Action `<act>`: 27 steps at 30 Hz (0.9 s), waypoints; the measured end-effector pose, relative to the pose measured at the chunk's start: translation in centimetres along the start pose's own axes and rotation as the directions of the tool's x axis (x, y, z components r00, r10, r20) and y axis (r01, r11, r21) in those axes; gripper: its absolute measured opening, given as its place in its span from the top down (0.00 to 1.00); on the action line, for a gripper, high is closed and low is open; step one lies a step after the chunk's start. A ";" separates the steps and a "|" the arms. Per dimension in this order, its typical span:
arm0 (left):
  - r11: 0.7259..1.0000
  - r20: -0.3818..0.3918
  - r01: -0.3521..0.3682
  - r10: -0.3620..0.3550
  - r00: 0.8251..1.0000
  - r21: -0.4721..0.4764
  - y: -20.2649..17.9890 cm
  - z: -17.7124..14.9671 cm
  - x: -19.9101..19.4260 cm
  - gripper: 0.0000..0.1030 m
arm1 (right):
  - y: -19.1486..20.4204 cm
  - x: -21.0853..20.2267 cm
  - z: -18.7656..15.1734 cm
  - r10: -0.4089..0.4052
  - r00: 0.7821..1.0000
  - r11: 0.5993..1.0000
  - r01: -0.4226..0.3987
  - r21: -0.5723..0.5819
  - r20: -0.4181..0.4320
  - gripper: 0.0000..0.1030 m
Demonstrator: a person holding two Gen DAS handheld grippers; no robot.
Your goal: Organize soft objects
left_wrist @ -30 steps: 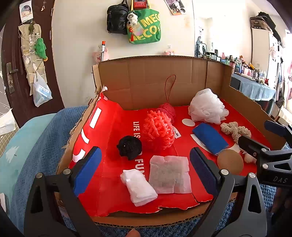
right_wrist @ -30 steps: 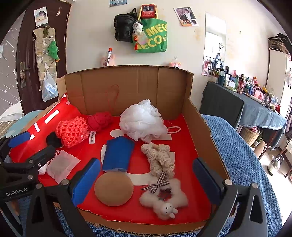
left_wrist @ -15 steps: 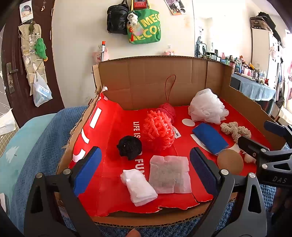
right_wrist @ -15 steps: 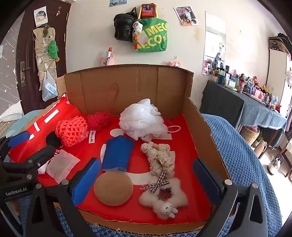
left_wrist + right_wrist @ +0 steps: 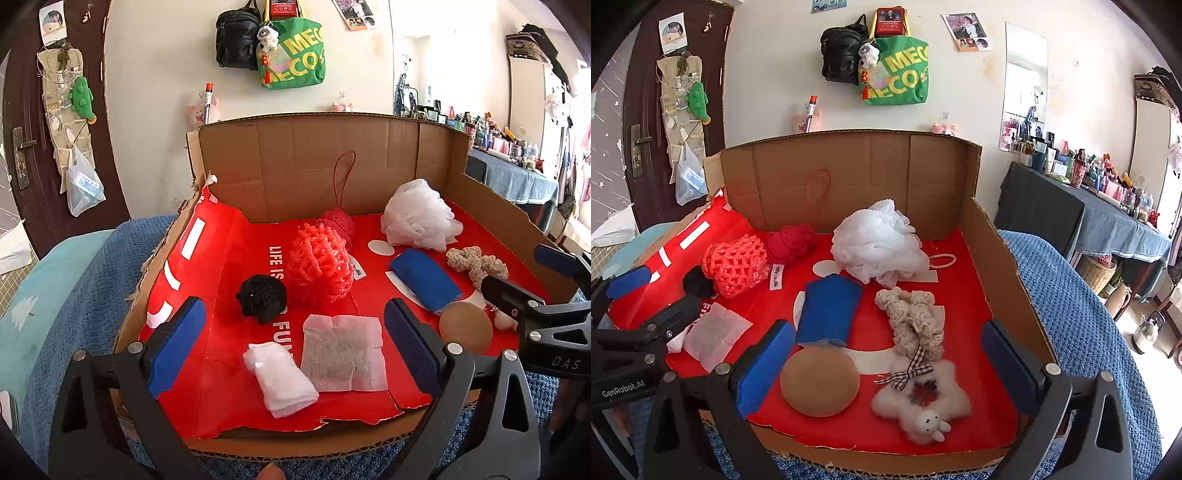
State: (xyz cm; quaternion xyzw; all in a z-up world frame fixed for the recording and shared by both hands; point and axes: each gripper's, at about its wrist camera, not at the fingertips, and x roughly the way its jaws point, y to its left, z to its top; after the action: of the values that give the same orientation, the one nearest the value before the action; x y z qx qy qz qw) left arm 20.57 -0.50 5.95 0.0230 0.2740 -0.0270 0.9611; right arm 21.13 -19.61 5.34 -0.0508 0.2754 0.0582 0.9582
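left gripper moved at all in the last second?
No. In the left wrist view the left gripper frames the folded white cloth and gauze pad as before; the cardboard box sits unchanged.

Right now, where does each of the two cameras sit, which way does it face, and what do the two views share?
Left wrist: on the left gripper, low at the cardboard box's near left, facing its back wall over the white folded cloth; own open blue fingers show, right gripper at right edge.
Right wrist: on the right gripper, near right, over the brown pad; left gripper at left edge.
Shared: white mesh puff, blue cloth, green bag.
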 end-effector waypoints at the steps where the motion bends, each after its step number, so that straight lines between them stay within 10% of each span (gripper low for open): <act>1: 1.000 0.000 0.000 0.000 1.000 0.000 0.0 0.0 0.0 0.04 | 0.0 0.0 0.0 0.000 1.000 1.000 0.000 0.001 -0.001 0.00; 27: 1.000 0.000 0.000 0.000 1.000 0.000 0.0 0.0 0.0 0.04 | 0.0 0.0 -0.1 0.000 1.000 1.000 0.000 0.003 -0.007 0.00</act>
State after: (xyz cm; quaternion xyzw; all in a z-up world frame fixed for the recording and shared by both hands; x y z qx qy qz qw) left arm 20.56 -0.51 5.97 0.0230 0.2740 -0.0269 0.9611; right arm 21.11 -19.60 5.24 -0.0497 0.2788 0.0579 0.9573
